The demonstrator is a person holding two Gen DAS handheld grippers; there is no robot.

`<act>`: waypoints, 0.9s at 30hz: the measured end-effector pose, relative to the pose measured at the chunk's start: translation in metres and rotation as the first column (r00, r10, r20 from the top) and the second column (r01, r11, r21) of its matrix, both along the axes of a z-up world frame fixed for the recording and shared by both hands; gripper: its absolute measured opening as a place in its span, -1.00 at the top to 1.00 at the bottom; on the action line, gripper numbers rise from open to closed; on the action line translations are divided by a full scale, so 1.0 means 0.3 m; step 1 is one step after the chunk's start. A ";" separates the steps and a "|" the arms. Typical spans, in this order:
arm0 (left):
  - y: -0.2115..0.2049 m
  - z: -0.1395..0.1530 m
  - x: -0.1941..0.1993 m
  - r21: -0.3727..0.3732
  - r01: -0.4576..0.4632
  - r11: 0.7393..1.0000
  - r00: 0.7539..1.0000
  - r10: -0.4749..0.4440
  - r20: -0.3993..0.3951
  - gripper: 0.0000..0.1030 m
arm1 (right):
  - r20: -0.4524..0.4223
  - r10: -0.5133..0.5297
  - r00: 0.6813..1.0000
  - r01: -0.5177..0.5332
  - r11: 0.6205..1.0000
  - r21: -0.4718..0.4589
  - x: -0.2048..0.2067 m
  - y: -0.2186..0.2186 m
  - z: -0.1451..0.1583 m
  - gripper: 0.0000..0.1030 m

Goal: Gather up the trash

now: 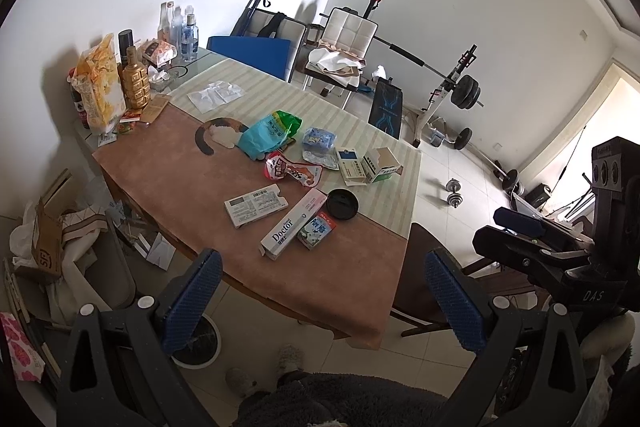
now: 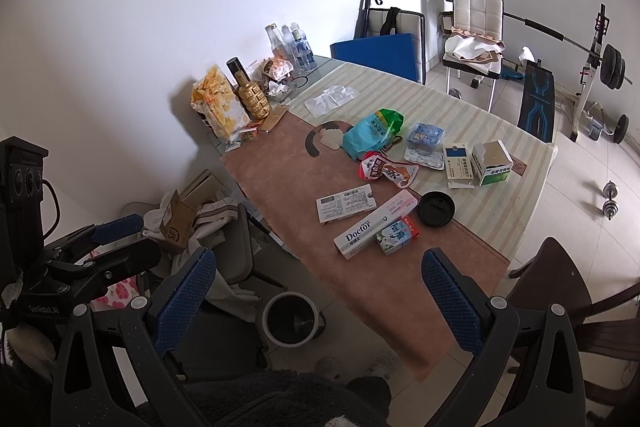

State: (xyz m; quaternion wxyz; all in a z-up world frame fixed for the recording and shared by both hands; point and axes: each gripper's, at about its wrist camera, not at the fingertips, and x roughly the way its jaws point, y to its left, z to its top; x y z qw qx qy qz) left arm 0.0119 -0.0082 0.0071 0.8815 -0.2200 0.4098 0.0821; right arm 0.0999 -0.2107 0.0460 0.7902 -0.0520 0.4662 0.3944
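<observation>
- Left fingers [image 1: 200, 301] spread wide, nothing between; left gripper [image 1: 324, 301] hanging short of the table [image 1: 192, 179].
- Right fingers [image 2: 454, 303] likewise apart and bare; right gripper [image 2: 320, 301] off the table's near end.
- Bin [image 2: 291, 319] on the floor below the near-left corner, nothing identifiable inside.
- Trash on the table, left to right: flat carton [image 2: 346, 205], Doctor box [image 2: 374, 223], milk carton [image 2: 396, 233], red wrapper [image 2: 386, 169], teal bag [image 2: 370, 133], black lid [image 2: 436, 209], medicine boxes [image 2: 478, 163].
- Judged barely begun: nothing held, all still to collect.
</observation>
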 end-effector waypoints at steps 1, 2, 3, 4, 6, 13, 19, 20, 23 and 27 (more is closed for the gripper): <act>-0.001 0.001 0.001 0.000 0.000 1.000 1.000 0.000 -0.001 -1.00 | 0.000 0.000 1.000 0.000 1.000 -0.001 0.000 0.000 0.000 -1.00; -0.003 0.002 0.001 0.000 0.000 1.000 1.000 0.000 0.000 -1.00 | 0.001 -0.001 1.000 0.001 1.000 -0.001 -0.005 0.005 0.003 -1.00; -0.003 -0.001 -0.001 0.001 0.000 1.000 1.000 0.000 0.001 -1.00 | 0.001 -0.002 1.000 0.002 1.000 0.000 -0.001 0.000 0.000 -1.00; -0.003 -0.003 -0.001 0.002 -0.001 1.000 1.000 0.001 0.001 -1.00 | 0.000 -0.002 1.000 0.002 1.000 0.001 -0.003 0.002 0.002 -1.00; -0.004 -0.001 0.001 0.002 -0.002 1.000 1.000 0.002 0.001 -1.00 | 0.002 -0.004 1.000 0.004 1.000 0.001 -0.001 0.001 0.000 -1.00; -0.011 0.001 0.001 0.003 0.001 1.000 1.000 -0.001 0.001 -1.00 | 0.001 -0.004 1.000 0.004 1.000 0.001 -0.004 0.003 0.001 -1.00; -0.017 0.002 0.004 0.005 0.003 1.000 1.000 -0.003 0.000 -1.00 | 0.001 -0.002 1.000 0.002 1.000 0.002 0.011 -0.002 0.009 -1.00; -0.018 0.003 0.005 0.005 0.003 1.000 1.000 -0.003 0.000 -1.00 | 0.000 -0.003 1.000 0.003 1.000 0.002 0.008 0.002 0.012 -1.00; -0.022 0.004 0.007 0.004 0.003 1.000 1.000 -0.003 0.000 -1.00 | 0.001 -0.001 1.000 0.001 1.000 0.003 0.011 -0.004 0.007 -1.00; -0.026 0.000 0.010 0.011 0.003 1.000 1.000 -0.002 -0.003 -1.00 | -0.002 -0.008 1.000 0.008 1.000 0.004 0.007 -0.001 0.011 -1.00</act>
